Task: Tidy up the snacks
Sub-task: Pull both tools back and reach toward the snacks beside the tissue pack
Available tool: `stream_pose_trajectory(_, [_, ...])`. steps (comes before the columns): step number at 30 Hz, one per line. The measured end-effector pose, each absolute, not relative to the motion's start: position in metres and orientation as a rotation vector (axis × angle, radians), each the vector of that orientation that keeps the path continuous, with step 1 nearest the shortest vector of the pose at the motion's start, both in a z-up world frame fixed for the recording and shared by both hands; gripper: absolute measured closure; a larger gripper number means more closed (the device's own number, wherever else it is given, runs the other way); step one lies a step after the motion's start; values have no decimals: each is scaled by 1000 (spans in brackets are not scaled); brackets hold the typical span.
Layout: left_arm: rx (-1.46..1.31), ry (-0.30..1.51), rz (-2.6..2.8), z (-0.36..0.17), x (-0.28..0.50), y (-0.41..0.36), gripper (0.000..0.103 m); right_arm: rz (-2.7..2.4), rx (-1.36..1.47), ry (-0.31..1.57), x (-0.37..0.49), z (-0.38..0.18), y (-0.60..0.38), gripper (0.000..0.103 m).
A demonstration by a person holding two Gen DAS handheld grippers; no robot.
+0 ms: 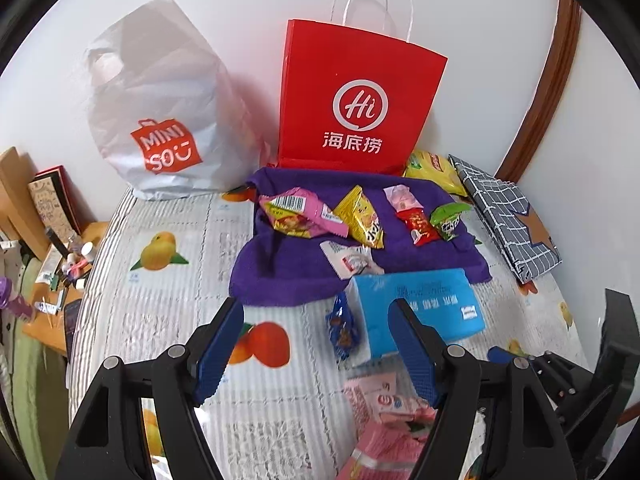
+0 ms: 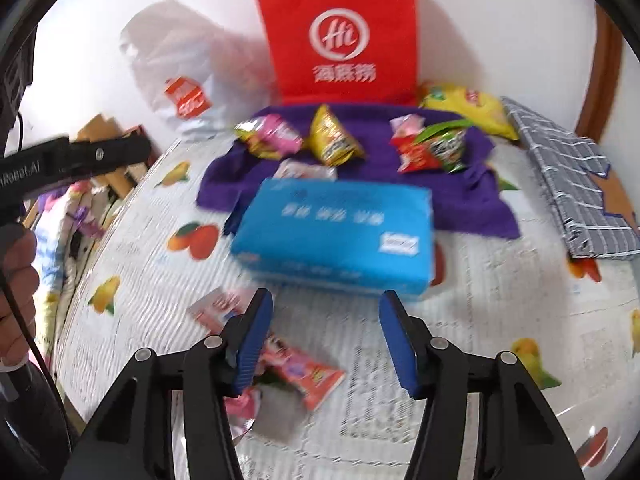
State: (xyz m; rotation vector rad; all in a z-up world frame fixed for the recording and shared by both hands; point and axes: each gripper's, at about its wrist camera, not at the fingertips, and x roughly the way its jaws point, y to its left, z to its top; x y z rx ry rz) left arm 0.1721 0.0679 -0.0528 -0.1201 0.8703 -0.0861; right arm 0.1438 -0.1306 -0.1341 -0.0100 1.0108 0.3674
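Just beyond the released right gripper (image 2: 325,338), nothing between its pads: blue tissue pack (image 2: 336,236).

The bed (image 1: 168,208) has a fruit-printed cover. Directly on it lie a purple towel (image 1: 280,276), a blue tissue pack (image 1: 424,308), pink snack packets (image 1: 384,412), a checked cloth (image 1: 508,216), and two bags by the wall.

red bag (image 1: 360,92): matt paper, twisted white paper handles
white bag (image 1: 168,120): thin, crinkled plastic film
purple towel (image 1: 280,276): soft, fuzzy cloth
snack packets (image 1: 360,216): glossy, crinkly foil-like plastic
blue pack (image 2: 340,236): smooth plastic wrap, slight sheen
bed cover (image 1: 168,320): ribbed, quilted cloth with fruit print
fingers (image 1: 218,354): ridged blue pads on matt black plastic
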Motion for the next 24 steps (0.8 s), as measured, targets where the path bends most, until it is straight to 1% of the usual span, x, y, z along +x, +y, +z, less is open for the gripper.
stream_pose_trajectory(7, [-131, 901, -77, -63, 161, 72, 30, 419, -77, 1004, 126, -144, -114, 47])
stream_pose_trajectory(9, [-136, 908, -74, -66, 159, 74, 30, 431, -87, 1015, 125, -148, -111, 49])
stream_pose_trajectory(12, [-141, 920, -63, -71, 158, 78, 30, 441, -97, 1037, 127, -156, -108, 52])
stream_pose_trajectory(21, [-159, 957, -30, -90, 155, 95, 30, 440, -161, 1107, 142, -186, -93, 52])
stream_pose_trajectory(24, [-169, 976, -23, -99, 154, 101, 30, 444, -137, 1108, 148, -190, -96, 52])
